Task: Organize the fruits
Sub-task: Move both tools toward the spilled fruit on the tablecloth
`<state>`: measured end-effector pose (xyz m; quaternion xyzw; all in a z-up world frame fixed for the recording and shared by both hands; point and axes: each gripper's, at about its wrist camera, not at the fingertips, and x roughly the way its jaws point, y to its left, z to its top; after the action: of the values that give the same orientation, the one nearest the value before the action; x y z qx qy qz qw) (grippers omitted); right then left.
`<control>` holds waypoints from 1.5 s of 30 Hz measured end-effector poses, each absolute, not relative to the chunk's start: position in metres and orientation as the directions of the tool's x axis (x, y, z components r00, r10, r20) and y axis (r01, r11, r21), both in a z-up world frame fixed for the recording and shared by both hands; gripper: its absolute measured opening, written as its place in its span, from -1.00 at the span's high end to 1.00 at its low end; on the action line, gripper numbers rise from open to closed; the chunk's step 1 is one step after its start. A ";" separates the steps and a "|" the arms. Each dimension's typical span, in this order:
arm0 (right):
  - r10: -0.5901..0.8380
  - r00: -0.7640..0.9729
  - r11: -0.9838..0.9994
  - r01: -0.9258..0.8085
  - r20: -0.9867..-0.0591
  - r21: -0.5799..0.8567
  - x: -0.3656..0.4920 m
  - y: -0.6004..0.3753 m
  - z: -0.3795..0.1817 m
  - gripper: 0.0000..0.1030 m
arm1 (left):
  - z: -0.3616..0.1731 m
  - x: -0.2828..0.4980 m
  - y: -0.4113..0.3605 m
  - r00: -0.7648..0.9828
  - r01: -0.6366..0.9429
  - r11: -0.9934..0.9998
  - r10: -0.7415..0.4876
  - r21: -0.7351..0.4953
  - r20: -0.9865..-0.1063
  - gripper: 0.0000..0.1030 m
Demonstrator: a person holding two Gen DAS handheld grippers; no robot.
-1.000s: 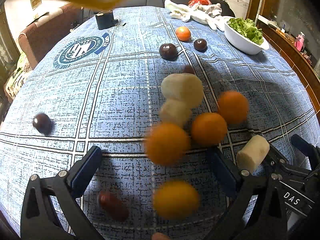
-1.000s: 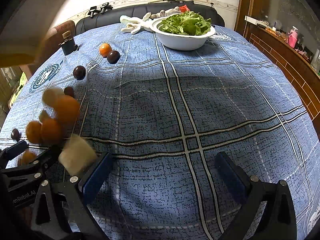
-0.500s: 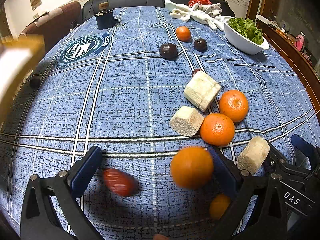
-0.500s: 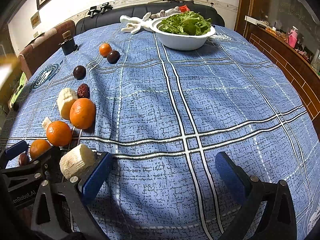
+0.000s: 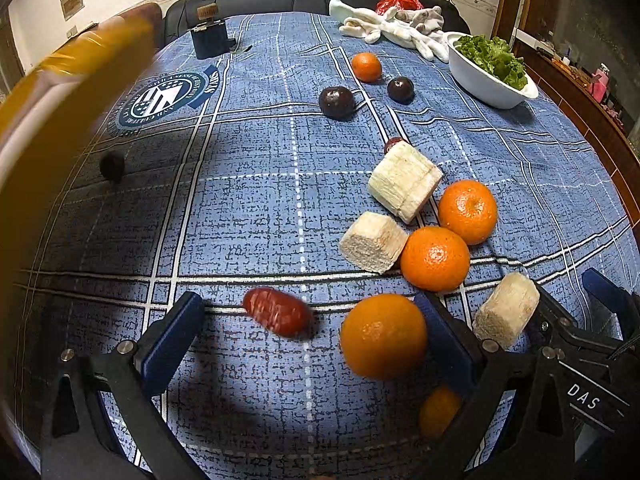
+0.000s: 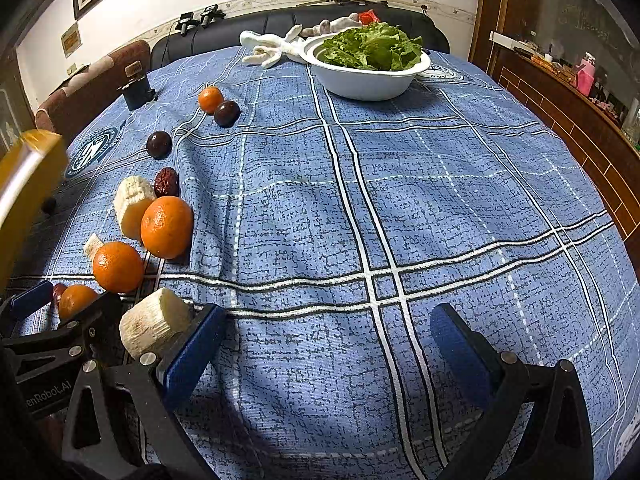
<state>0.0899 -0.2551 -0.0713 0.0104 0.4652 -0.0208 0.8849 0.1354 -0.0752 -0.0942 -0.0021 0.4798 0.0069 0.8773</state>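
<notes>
Judging by the scatter, nothing has yet been sorted: oranges (image 5: 435, 258), banana pieces (image 5: 404, 181) and a red date (image 5: 277, 311) are strewn near the surface's (image 6: 440, 200) near-left edge. Left tool (image 5: 316, 336) and right tool (image 6: 328, 340) are held apart, empty.

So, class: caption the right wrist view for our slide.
Open right gripper over blue tablecloth; oranges left, lettuce bowl behind.

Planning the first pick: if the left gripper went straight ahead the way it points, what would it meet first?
Probably the red date, just ahead between the open left gripper's fingers. The blurred orange sits by the right finger and might touch first; depth is unclear.
</notes>
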 end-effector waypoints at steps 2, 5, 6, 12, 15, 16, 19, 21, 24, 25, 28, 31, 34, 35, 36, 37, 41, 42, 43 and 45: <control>-0.027 0.566 0.999 0.047 -0.824 -0.001 0.090 -0.255 -0.071 -1.00 | -0.094 0.136 -0.075 0.539 -0.014 1.000 0.010 0.003 -0.842 -1.00; -0.027 0.566 0.999 0.046 -0.824 -0.001 0.090 -0.255 -0.071 -1.00 | -0.094 0.136 -0.075 0.539 -0.014 1.000 0.010 0.003 -0.842 -1.00; -0.027 0.566 0.999 0.047 -0.824 -0.001 0.090 -0.255 -0.071 -1.00 | -0.094 0.136 -0.075 0.539 -0.014 1.000 0.010 0.003 -0.842 -1.00; -0.027 0.566 0.999 0.047 -0.824 -0.001 0.090 -0.255 -0.071 -1.00 | -0.094 0.136 -0.075 0.539 -0.014 1.000 0.009 0.002 -0.842 -1.00; -0.027 0.566 0.999 0.047 -0.824 -0.001 0.090 -0.255 -0.071 -1.00 | -0.094 0.136 -0.075 0.539 -0.014 1.000 0.009 0.002 -0.842 -1.00; -0.027 0.566 0.999 0.047 -0.824 -0.001 0.090 -0.255 -0.071 -1.00 | -0.094 0.136 -0.075 0.539 -0.014 1.000 0.009 0.002 -0.842 -1.00; -0.027 0.566 0.999 0.047 -0.824 -0.001 0.090 -0.255 -0.071 -1.00 | -0.094 0.136 -0.075 0.539 -0.014 1.000 0.009 0.002 -0.842 -1.00; -0.027 0.566 0.999 0.046 -0.824 0.000 0.090 -0.255 -0.071 -1.00 | -0.094 0.136 -0.075 0.539 -0.014 1.000 0.009 0.002 -0.842 -1.00; -0.027 0.566 0.999 0.046 -0.824 0.000 0.090 -0.255 -0.071 -1.00 | -0.094 0.136 -0.075 0.539 -0.014 1.000 0.009 0.002 -0.842 -1.00; -0.027 0.566 0.999 0.046 -0.824 0.000 0.090 -0.255 -0.071 -1.00 | -0.094 0.136 -0.075 0.539 -0.014 1.000 0.009 0.002 -0.842 -1.00; -0.027 0.566 0.999 0.047 -0.824 0.000 0.090 -0.255 -0.071 -1.00 | -0.094 0.136 -0.075 0.540 -0.013 1.000 0.009 0.002 -0.842 -1.00; -0.027 0.566 0.999 0.047 -0.824 0.000 0.090 -0.255 -0.071 -1.00 | -0.093 0.136 -0.075 0.539 -0.013 1.000 0.009 0.002 -0.842 -1.00; -0.021 0.559 0.999 0.034 -0.829 -0.003 0.090 -0.255 -0.071 -0.99 | -0.093 0.136 -0.074 0.539 -0.017 1.000 0.009 -0.001 -0.842 -1.00; -0.012 0.545 1.000 0.023 -0.839 0.001 0.092 -0.256 -0.071 -0.99 | -0.093 0.136 -0.075 0.525 -0.007 1.000 0.007 0.004 -0.851 -1.00; -0.002 0.530 1.000 0.019 -0.848 0.010 0.094 -0.257 -0.070 -1.00 | -0.092 0.133 -0.075 0.493 0.038 0.999 -0.021 -0.003 -0.870 -1.00; 0.014 0.523 0.999 0.021 -0.852 0.030 0.092 -0.260 -0.068 -0.95 | -0.089 0.128 -0.074 0.485 0.084 0.996 -0.062 -0.024 -0.872 -0.94; 0.088 0.609 0.996 -0.032 -0.788 0.086 0.053 -0.271 -0.035 -0.89 | -0.051 0.070 -0.060 0.614 0.184 0.982 -0.082 0.042 -0.785 -0.89; 0.095 0.624 0.995 -0.062 -0.775 0.073 0.044 -0.270 -0.027 -0.90 | -0.046 0.058 -0.057 0.629 0.206 0.977 -0.087 0.058 -0.773 -0.89; 0.124 0.631 0.991 -0.114 -0.766 0.066 0.032 -0.266 -0.020 -0.90 | -0.040 0.040 -0.053 0.653 0.227 0.968 -0.069 0.108 -0.754 -0.90; 0.182 0.622 0.977 -0.200 -0.761 0.070 0.013 -0.257 -0.013 -0.90 | -0.038 0.026 -0.048 0.669 0.244 0.955 -0.039 0.170 -0.742 -0.90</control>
<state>0.0134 -0.2571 -0.0126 -0.0106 0.4213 0.1062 0.9006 0.0258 -0.0483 -0.0384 0.1287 0.3993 -0.0784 0.9043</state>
